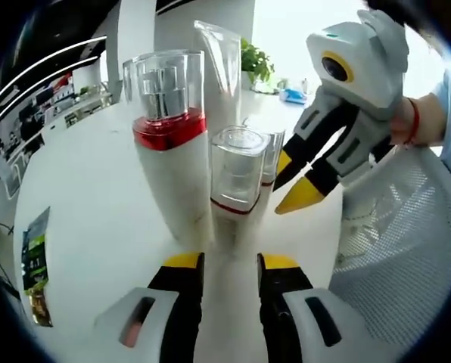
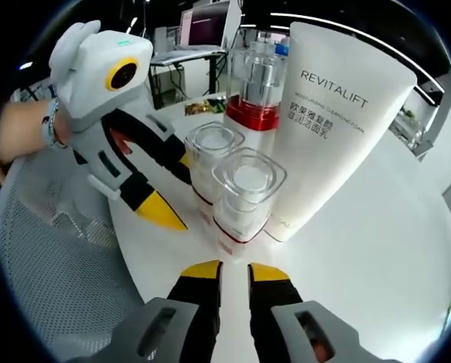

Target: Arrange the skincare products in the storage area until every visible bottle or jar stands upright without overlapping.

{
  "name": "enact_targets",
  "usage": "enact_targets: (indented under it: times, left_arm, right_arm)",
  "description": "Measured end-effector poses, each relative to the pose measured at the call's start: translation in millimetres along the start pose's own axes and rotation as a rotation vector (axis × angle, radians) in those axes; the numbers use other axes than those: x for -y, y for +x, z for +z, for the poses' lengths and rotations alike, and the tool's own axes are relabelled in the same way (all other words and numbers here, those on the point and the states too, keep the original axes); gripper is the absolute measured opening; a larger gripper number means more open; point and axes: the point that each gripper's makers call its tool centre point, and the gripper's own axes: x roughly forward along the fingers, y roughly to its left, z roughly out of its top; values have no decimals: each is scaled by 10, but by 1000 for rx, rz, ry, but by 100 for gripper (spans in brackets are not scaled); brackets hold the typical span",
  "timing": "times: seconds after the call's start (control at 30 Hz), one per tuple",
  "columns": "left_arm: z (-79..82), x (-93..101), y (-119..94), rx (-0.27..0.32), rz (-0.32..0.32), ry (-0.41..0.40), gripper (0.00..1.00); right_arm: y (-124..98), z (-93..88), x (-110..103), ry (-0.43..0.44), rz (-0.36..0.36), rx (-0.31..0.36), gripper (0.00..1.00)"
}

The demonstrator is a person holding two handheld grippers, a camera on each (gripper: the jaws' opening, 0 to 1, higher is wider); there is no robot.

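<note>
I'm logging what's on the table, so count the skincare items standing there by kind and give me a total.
Tall bottles with a red band under a clear cap: 1
Short bottles with clear square caps: 2
White tubes standing on their caps: 1
Total: 4

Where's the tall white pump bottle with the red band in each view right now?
Left gripper view: tall white pump bottle with the red band stands upper centre-left, nearest the camera.
Right gripper view: it stands top centre, behind the two small clear-capped jars.
Shared landmark: the white upright tube.
</note>
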Motion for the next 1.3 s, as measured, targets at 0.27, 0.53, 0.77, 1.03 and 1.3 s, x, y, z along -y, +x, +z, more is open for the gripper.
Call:
enact_targets:
  times: [0.27,0.53,0.77,1.03,1.3]
  left_arm:
    - [-61,-124,-131,-65,93,96,30]
    - [-147,-720,-806,-93,315,90,36]
    - [-472,-1217,-1344,-112,470,-18,37]
    - [-1013,-1563,-1501,-140,516,-296,44]
    - [-1325,-1663,-1441,-224,480,-355,56]
  right_arm:
    - [18,-58,-58,-36,24,-27,8]
    - [23,-38,-78,-56,27,-21,8]
    - [36,-35,-124,-75,41,-23,8]
    - [46,-40,-161,-90,53,-28,8]
    - [49,-35,-179,-94,61,-28,7]
